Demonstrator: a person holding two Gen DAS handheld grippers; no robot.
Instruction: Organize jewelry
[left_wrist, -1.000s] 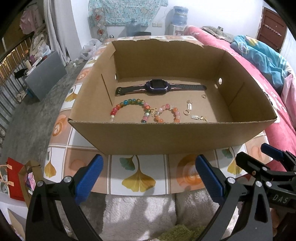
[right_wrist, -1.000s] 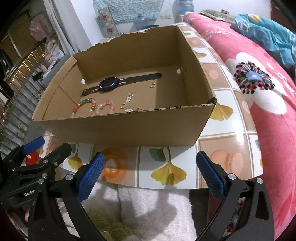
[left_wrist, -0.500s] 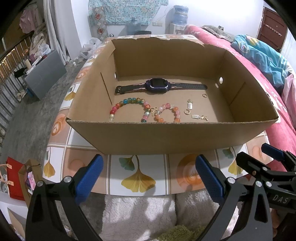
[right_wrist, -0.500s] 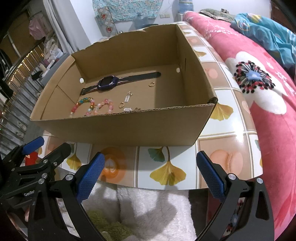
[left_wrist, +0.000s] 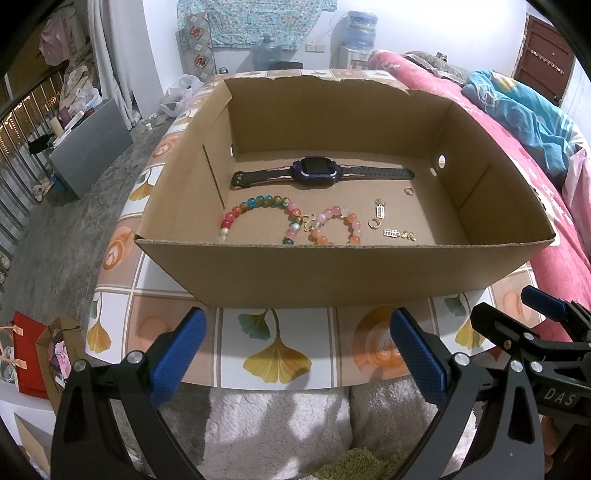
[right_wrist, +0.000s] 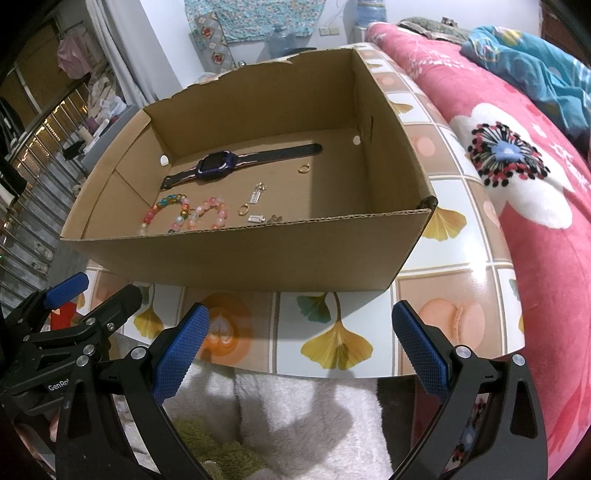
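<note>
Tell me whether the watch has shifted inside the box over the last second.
No. The watch lies along the back wall of the cardboard box, same as before.

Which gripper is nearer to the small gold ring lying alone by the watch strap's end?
Right, though only slightly. The gold ring lies toward the box's right side. The right gripper hovers before that side; the left gripper hovers before the box's middle.

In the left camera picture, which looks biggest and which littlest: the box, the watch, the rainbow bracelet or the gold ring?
1. Box
2. Watch
3. Rainbow bracelet, partly hidden behind the box's front wall
4. Gold ring, farther back, yet clearly tiniest
</note>
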